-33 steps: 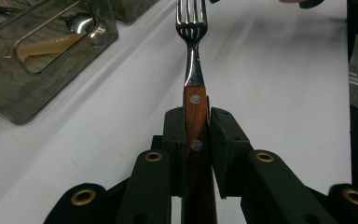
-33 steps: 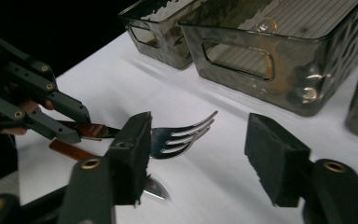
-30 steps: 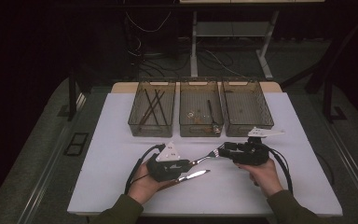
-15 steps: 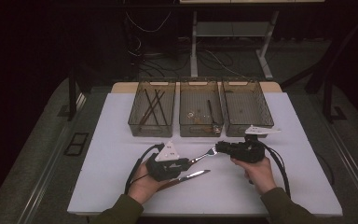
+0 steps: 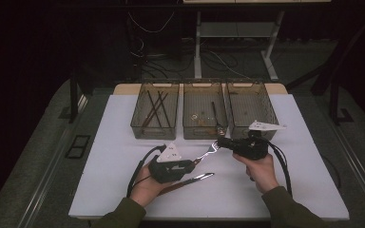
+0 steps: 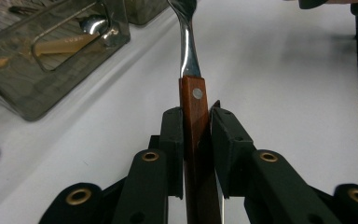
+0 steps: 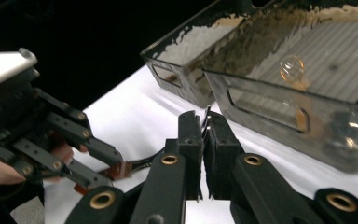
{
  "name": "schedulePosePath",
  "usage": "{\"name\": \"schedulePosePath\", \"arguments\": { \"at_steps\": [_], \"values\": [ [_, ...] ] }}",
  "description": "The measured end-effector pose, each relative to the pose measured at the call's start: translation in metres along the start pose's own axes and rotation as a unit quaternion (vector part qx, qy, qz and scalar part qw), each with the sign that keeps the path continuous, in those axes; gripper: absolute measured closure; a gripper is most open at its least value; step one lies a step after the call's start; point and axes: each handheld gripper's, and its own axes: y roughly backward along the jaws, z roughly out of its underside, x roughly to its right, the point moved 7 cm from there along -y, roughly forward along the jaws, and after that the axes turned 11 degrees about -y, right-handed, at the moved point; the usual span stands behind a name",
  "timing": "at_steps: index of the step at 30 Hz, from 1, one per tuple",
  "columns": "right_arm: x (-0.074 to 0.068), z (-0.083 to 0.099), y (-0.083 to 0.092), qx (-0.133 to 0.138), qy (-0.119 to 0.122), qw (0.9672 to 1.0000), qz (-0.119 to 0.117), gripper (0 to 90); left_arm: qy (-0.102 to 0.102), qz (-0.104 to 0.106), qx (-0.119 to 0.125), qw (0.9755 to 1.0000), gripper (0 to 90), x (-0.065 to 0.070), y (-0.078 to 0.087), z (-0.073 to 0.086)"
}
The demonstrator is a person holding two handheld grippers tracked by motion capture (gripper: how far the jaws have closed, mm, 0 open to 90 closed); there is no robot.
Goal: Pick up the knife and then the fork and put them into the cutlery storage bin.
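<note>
A fork with a brown wooden handle (image 6: pixel 193 107) and a steel head (image 5: pixel 212 148) hangs level above the white table, between my two grippers. My left gripper (image 6: pixel 196 121) is shut on the handle, and the steel neck runs on ahead of its jaws. It also shows as the left gripper (image 5: pixel 193 164) in the high view. My right gripper (image 5: pixel 220 142) comes in from the right. Its jaws have just been closing, and the right gripper (image 7: pixel 205 126) now pinches the fork's tines, seen edge-on between its pads.
A table knife (image 5: pixel 197 178) lies on the table (image 5: pixel 313 190) just in front of the left gripper. Three clear bins stand at the back: the left bin (image 5: pixel 138 124) holds dark sticks, the middle bin (image 5: pixel 190 130) a utensil, and the right bin (image 5: pixel 271 121) stands close behind the right gripper.
The right gripper has closed its jaws on the fork's tines and shifted slightly. The left gripper has stayed in place with the handle in it.
</note>
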Motion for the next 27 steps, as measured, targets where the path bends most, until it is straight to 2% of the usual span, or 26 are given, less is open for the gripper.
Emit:
{"name": "schedulePosePath", "arguments": {
  "at_steps": [4, 12, 15, 18, 19, 27],
  "values": [
    [0.001, -0.007, 0.002, 0.01, 0.007, 0.9999, 0.008, 86.7, 0.011, 0.0, 0.007, 0.9999, 62.4, -0.001, 0.002, 0.002],
    [0.015, -0.021, 0.024, 0.028, 0.012, 0.9987, 0.041, 86.7, 0.047, 0.0, 0.033, 0.9984, 46.5, -0.012, 0.018, 0.017],
    [0.019, -0.025, 0.032, 0.032, 0.014, 0.998, 0.052, 86.7, 0.05, 0.0, 0.041, 0.9979, 42.7, -0.014, 0.026, 0.023],
    [0.022, -0.03, 0.039, 0.032, 0.015, 0.9976, 0.06, 86.7, 0.045, 0.002, 0.04, 0.9982, 38.4, -0.015, 0.032, 0.032],
    [0.023, -0.032, 0.041, 0.034, 0.017, 0.9973, 0.063, 86.6, 0.049, 0.001, 0.04, 0.998, 36.6, -0.015, 0.033, 0.035],
    [0.036, -0.049, 0.062, 0.038, 0.025, 0.9951, 0.087, 86.7, 0.058, -0.015, 0.036, 0.9976, 18.5, -0.012, 0.042, 0.052]
  ]
}}
